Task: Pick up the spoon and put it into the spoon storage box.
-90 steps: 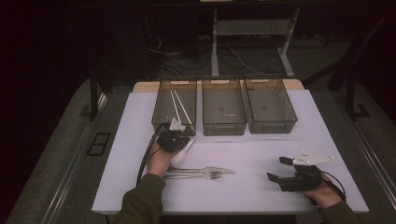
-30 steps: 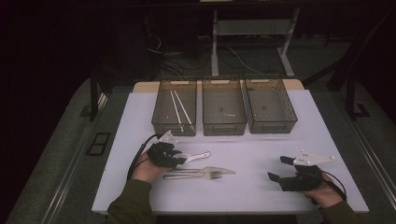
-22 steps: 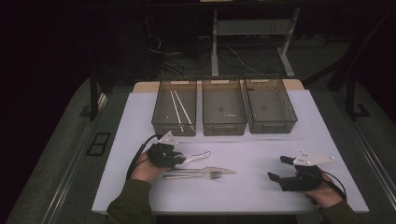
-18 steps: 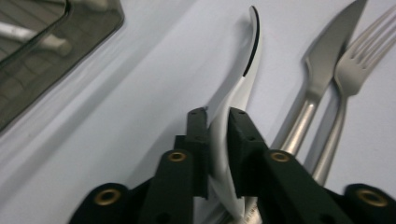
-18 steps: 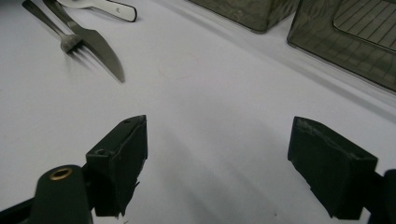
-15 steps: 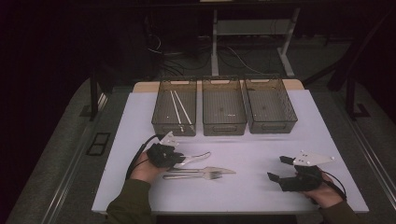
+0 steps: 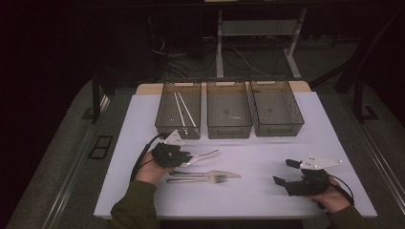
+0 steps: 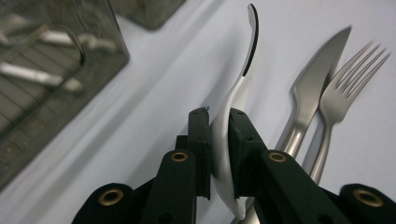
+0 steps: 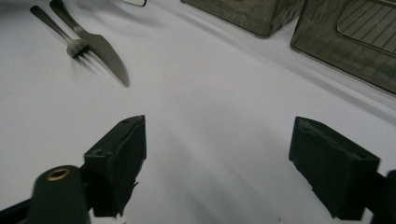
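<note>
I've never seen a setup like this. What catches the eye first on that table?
Probably the left tool, its black jaws clamped on the handle of a spoon near the table's front left; they have just been closing on it. Beside the spoon lie a knife and fork side by side. Farther back, three dark bins stand in a row, the left bin holding pale sticks, while the right tool waits wide open at the front right.

**Claw and arm pose**

Left claw (image 7: 184, 157) sits low at the left, gripped by the left hand (image 7: 150, 171); forearm in a green sleeve enters from the bottom edge. Jaws have just been closing and now stand nearly together, clamped on something thin. Right claw (image 7: 282, 172) rests low at the right in the right hand (image 7: 332, 198), jaws spread wide apart, nothing between them.
</note>
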Available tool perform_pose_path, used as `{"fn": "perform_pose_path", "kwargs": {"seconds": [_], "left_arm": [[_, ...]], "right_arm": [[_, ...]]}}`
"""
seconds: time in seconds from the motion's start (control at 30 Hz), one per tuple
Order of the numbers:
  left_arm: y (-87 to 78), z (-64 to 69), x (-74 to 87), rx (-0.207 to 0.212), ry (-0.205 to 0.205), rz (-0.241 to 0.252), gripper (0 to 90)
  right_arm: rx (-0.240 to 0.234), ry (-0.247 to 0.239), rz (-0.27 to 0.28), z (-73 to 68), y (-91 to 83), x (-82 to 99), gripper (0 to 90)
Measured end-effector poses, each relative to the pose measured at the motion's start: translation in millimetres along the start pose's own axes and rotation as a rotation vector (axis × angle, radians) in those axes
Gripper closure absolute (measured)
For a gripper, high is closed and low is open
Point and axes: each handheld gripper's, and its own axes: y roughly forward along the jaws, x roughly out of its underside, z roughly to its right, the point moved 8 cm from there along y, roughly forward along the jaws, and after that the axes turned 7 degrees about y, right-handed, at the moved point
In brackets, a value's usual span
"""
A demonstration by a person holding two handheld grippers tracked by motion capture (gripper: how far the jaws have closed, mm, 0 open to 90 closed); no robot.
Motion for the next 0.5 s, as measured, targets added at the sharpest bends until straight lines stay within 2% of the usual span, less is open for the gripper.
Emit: {"fn": "perform_pose_path", "kwargs": {"seconds": [0.2,0.37,0.5], "left_arm": [[-2.7,0.5,-30.1,0.011,0.028,0.055,80.2],[-2.8,-3.1,-59.2,0.017,0.069,0.085,80.2],[-2.9,-8.5,-82.5,0.009,0.104,0.128,80.2]], "right_arm": [[0.007,0.016,0.002,2.7,1.4,0.8,17.2],[0.005,0.02,0.003,2.3,0.8,0.8,17.2],[0.006,0.03,0.003,3.1,0.5,0.8,17.2]]}}
